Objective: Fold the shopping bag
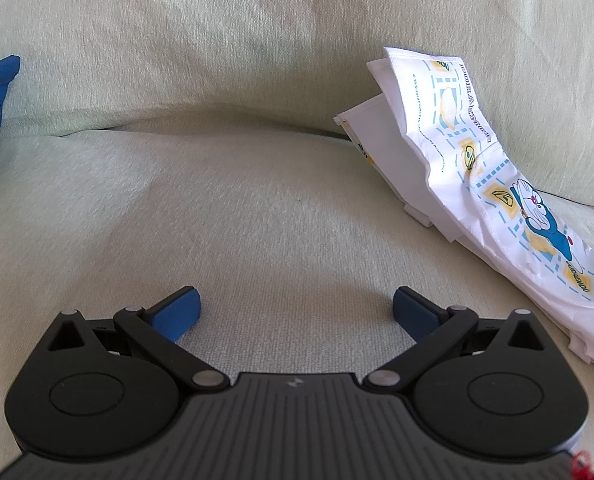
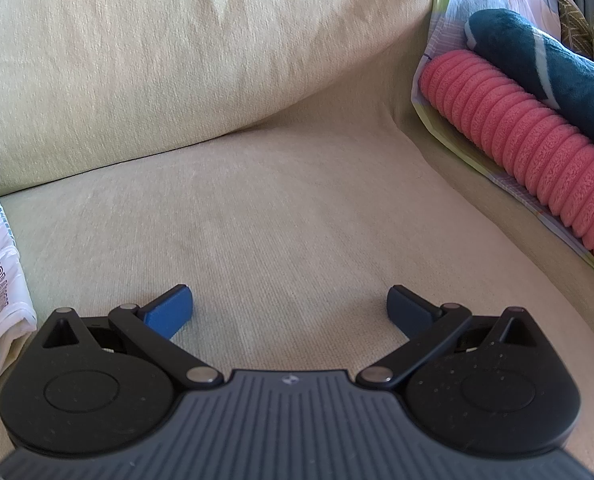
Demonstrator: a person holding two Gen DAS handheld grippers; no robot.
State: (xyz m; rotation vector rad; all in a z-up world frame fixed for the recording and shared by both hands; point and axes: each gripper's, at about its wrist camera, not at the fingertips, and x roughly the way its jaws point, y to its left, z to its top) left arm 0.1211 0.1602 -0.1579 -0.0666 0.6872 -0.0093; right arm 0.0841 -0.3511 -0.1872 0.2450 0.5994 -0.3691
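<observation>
— What do my tongs have?

— Nothing. I see my left gripper [image 1: 296,307] spread wide, blue rubbery pads [image 1: 179,314] apart over the bare woven sofa seat [image 1: 225,216]. My right gripper [image 2: 290,304] gapes the same, empty.

— And the shopping bag?

— The shopping bag [image 1: 493,184], crinkled white plastic with cartoon print, lies bunched near the seat's right side, leaning on the back cushion [image 1: 217,40]. By the sofa's right arm, a ribbed pink roll [image 2: 529,148] touches a plush teal towel [image 2: 537,52].
</observation>
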